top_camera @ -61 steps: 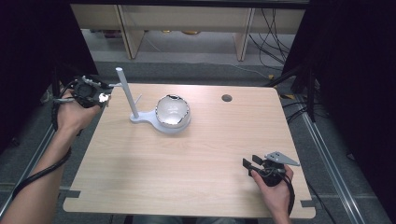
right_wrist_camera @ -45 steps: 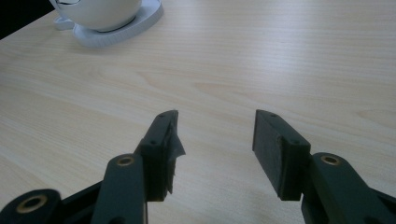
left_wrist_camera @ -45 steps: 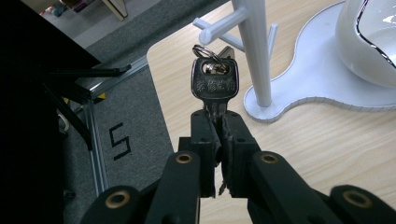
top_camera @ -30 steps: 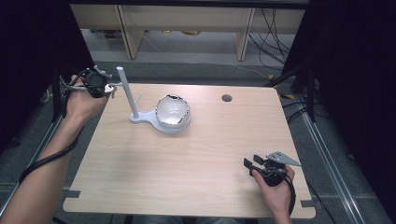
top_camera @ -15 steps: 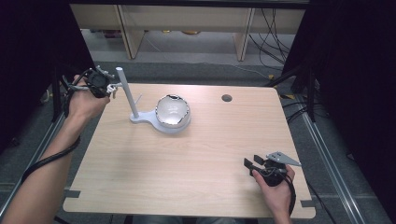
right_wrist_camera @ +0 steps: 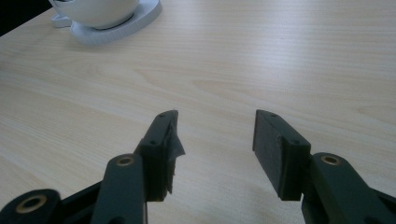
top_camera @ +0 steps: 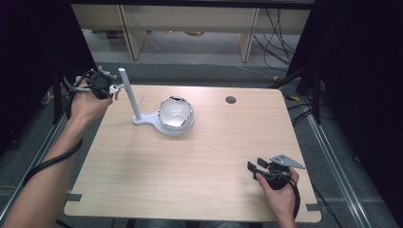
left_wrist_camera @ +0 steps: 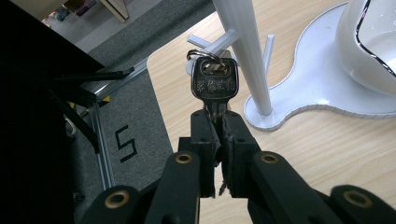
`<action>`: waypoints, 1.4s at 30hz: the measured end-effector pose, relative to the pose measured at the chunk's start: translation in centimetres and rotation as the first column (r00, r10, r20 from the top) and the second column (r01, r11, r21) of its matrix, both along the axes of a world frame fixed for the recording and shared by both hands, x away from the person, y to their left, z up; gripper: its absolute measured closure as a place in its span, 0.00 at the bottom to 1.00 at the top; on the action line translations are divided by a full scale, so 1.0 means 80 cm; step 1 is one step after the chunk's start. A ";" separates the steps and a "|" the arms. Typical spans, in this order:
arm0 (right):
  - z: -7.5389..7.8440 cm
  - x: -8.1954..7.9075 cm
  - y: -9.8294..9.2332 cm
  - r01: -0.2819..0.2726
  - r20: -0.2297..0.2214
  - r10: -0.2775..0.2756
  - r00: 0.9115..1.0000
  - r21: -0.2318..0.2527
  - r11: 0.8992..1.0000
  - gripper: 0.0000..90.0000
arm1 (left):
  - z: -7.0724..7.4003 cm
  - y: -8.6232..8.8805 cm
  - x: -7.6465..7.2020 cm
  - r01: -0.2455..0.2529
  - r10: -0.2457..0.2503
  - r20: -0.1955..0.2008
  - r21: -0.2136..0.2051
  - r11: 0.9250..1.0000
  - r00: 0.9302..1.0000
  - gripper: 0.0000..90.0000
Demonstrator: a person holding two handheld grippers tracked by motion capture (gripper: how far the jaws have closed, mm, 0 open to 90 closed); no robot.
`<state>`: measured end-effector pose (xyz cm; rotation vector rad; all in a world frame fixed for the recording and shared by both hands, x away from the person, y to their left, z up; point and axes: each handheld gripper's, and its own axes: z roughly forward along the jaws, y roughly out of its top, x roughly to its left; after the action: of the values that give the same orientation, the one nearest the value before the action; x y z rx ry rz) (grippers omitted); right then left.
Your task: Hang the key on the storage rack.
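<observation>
At the far left corner of the table, the left gripper is held up, its fingers clenched on the blade of one silver key. The key's head is stamped with a row of characters too small to be read, and one metal ring is threaded through its hole. The ring is seen at, perhaps touching, a short peg of one white stand, just beside the stand's upright post. Three pegs can be counted on the post. One white bowl with a shiny inside is carried on the stand's base. One round hole is cut in the table farther right. At the near right, the right gripper is rested low over the table with its fingers spread apart and nothing between them.
</observation>
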<state>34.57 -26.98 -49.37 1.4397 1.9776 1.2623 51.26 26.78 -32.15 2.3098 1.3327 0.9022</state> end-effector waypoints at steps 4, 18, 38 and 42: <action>0.000 0.000 0.001 -0.002 -0.011 0.002 1.000 0.021 1.000 0.56 | 0.002 -0.003 0.001 -0.012 0.012 -0.005 0.017 1.000 1.000 0.93; 0.000 -0.001 0.000 0.003 -0.009 -0.003 1.000 -0.006 1.000 0.56 | -0.004 -0.004 0.009 0.018 -0.015 -0.068 0.037 0.999 0.998 0.94; 0.000 -0.001 0.000 -0.002 -0.020 0.003 1.000 0.020 1.000 0.56 | -0.016 0.002 0.002 0.018 -0.019 -0.028 -0.032 0.999 0.999 0.92; 0.001 -0.003 0.002 0.020 -0.043 -0.018 0.999 0.037 0.999 0.56 | -0.019 0.005 -0.009 0.031 -0.030 0.010 -0.070 0.997 0.999 0.83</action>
<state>34.29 -26.83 -49.28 1.5114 1.9731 1.2767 50.58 27.17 -33.65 2.2641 1.3009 0.8417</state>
